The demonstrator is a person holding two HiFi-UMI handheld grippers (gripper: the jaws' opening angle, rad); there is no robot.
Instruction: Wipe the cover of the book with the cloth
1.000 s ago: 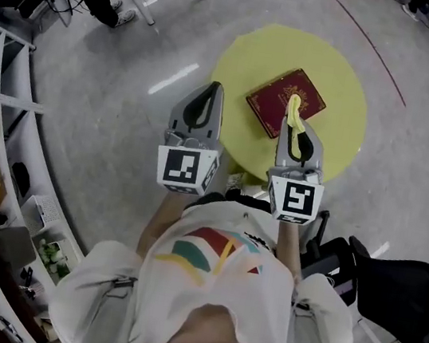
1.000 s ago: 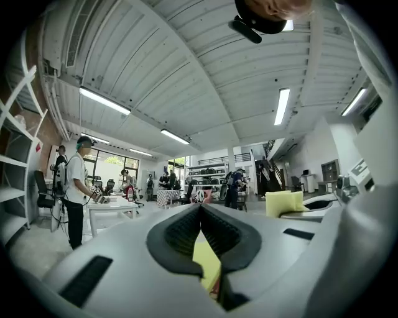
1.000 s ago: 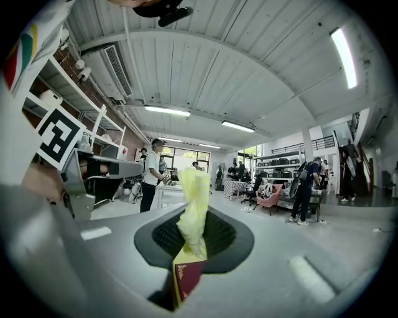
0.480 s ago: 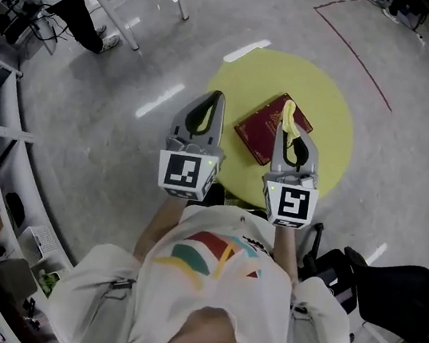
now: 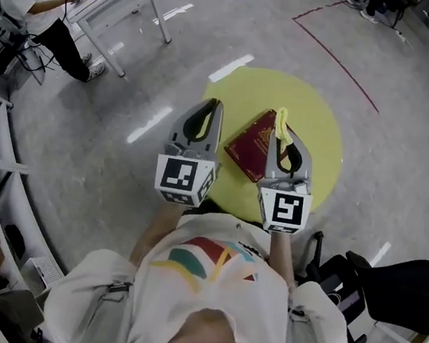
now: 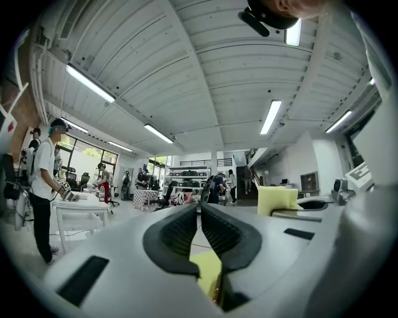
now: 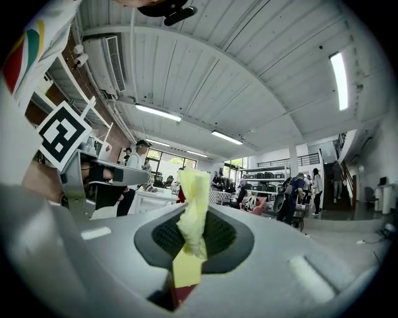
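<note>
- Head view: I hold the left gripper (image 5: 214,104) and the right gripper (image 5: 286,134) side by side above a round yellow table (image 5: 322,131).
- Both grippers point level rather than down at the table.
- Left gripper: the jaws are together with nothing between them. In the left gripper view only a narrow slit shows between the pads.
- Right gripper: the jaws are clamped on the yellow cloth (image 5: 281,120). It is bunched into a narrow twist that stands up out of the tips.
- The dark red book (image 5: 252,143) lies flat on the table, below and between the two grippers. Its right side runs under the right gripper's jaws. In the right gripper view it shows as a red sliver low in the jaw gap.
- The cloth does not appear to touch the cover, so I judge the wiping contact not yet made.
- Risk 1: the twist points up and away from the cover. If I bring the right gripper down at this angle, the hard jaw tips may meet the cover first and scuff it.
- Risk 2: only a thin part of the cloth is pinched. Drag across the cover could pull it free.
- Risk 3: nothing holds the book. A sideways stroke could push it across the table toward the rim unless the left gripper steadies it.
</note>
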